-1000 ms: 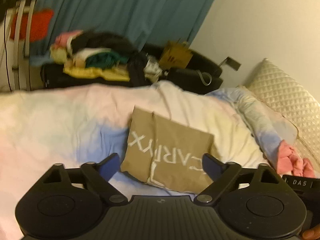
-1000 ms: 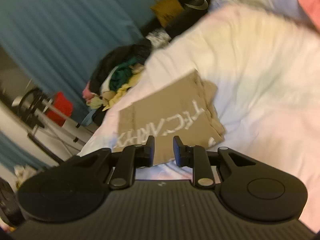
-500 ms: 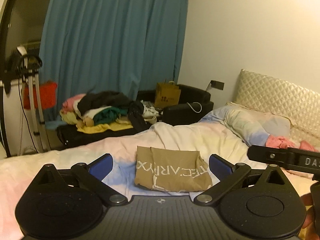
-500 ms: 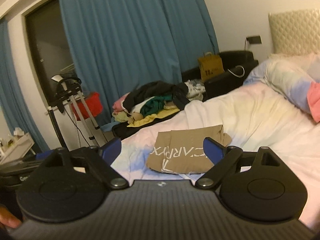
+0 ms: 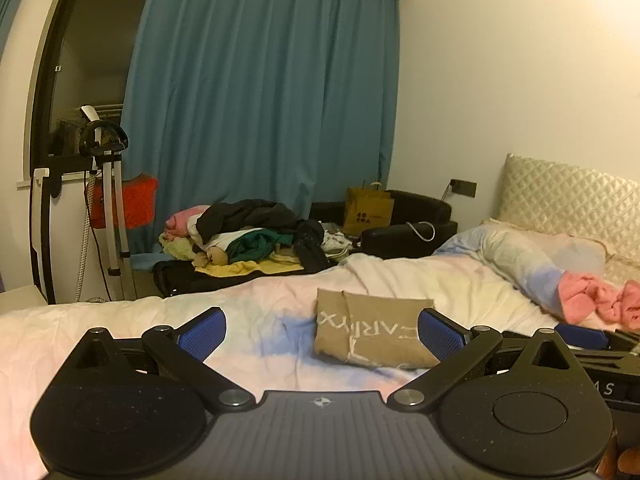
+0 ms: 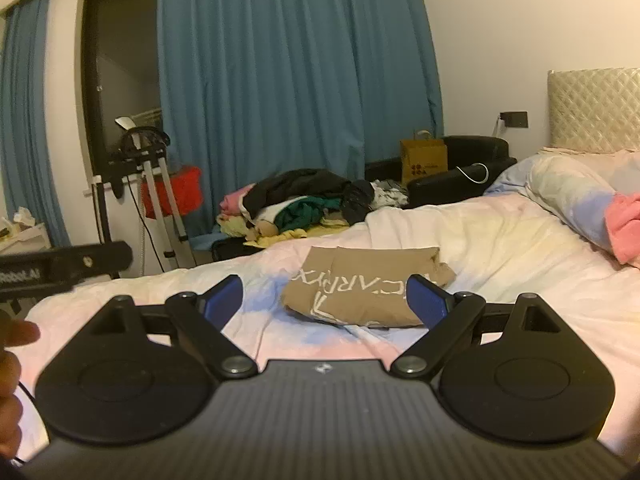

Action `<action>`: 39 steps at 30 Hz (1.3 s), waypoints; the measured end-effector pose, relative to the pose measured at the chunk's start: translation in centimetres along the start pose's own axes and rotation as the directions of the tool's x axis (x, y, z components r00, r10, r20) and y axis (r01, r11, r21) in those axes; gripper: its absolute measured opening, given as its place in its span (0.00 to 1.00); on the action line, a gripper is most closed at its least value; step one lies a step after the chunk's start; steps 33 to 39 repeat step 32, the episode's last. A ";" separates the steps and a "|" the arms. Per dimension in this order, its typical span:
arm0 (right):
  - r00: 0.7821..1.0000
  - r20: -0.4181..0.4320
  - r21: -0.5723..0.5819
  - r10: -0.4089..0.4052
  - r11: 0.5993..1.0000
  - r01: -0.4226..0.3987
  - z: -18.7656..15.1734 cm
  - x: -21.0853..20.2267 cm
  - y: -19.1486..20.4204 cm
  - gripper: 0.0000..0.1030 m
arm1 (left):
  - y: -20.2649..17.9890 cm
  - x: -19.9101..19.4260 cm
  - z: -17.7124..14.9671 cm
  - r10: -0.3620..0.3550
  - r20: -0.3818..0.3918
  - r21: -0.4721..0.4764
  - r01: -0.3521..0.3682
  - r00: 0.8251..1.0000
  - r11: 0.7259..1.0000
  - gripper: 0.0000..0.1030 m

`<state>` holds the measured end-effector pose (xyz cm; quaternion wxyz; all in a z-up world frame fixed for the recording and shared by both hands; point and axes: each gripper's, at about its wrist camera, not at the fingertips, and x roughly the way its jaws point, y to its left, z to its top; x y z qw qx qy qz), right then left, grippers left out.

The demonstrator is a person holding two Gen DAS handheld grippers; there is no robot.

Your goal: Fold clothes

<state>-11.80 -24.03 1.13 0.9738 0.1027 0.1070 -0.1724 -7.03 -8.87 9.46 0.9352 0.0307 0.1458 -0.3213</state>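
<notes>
The tan shirt (image 5: 374, 330) lies on the bed (image 5: 120, 320) folded into a neat flat packet with white letters on top, so this one looks done. The left gripper (image 5: 320, 330) and the right gripper (image 6: 326, 300) both have their jaws wide open, hold nothing, and do not touch the shirt. A pile of clothes (image 6: 304, 206) waits beyond the bed, so there may be more to fold.
</notes>
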 end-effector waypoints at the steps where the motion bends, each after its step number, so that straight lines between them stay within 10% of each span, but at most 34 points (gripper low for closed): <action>1: 1.000 0.006 -0.006 -0.002 1.000 0.002 -0.3 0.2 0.1 0.88 | 0.1 0.2 -0.4 0.002 -0.003 -0.001 -0.002 1.000 1.000 1.00; 39: 1.000 -0.019 -0.011 -0.025 1.000 0.025 -2.6 0.7 0.1 0.88 | 1.7 0.9 -2.7 0.047 -0.058 -0.075 -0.051 0.997 0.996 1.00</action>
